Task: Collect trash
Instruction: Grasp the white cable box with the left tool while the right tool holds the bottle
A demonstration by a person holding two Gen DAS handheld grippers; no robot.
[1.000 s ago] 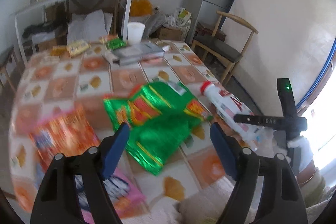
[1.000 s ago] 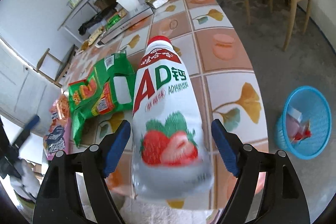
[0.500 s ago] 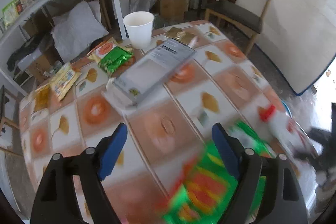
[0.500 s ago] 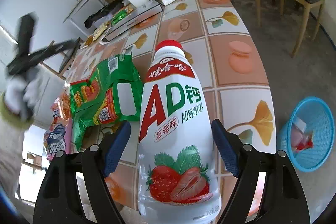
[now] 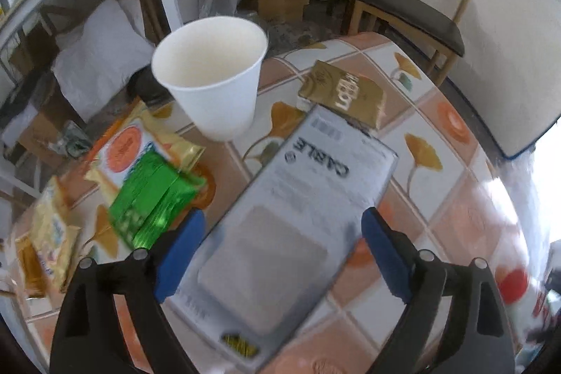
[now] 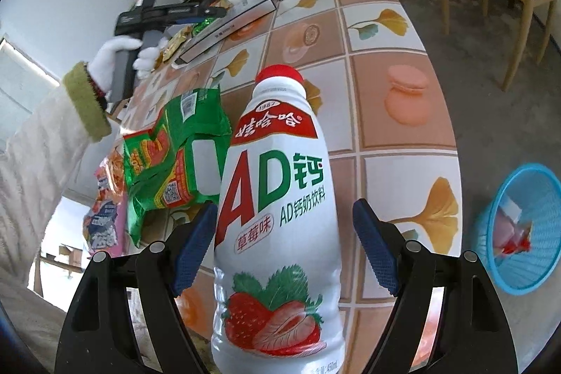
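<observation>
Left gripper (image 5: 280, 255) hovers over the grey box (image 5: 291, 216) on the desk (image 5: 452, 195), fingers wide and just opened further, nothing gripped; right gripper (image 6: 282, 246) brackets the bottle (image 6: 280, 216), fingers wide, grip unclear; next, I'd say, close on box, then basket (image 6: 526, 230).

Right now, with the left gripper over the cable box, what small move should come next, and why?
Probably lower the left gripper a little further around the grey cable box. Its jaws have just been opening and straddle the box without pressing it, so it looks set up for a grasp.
</observation>
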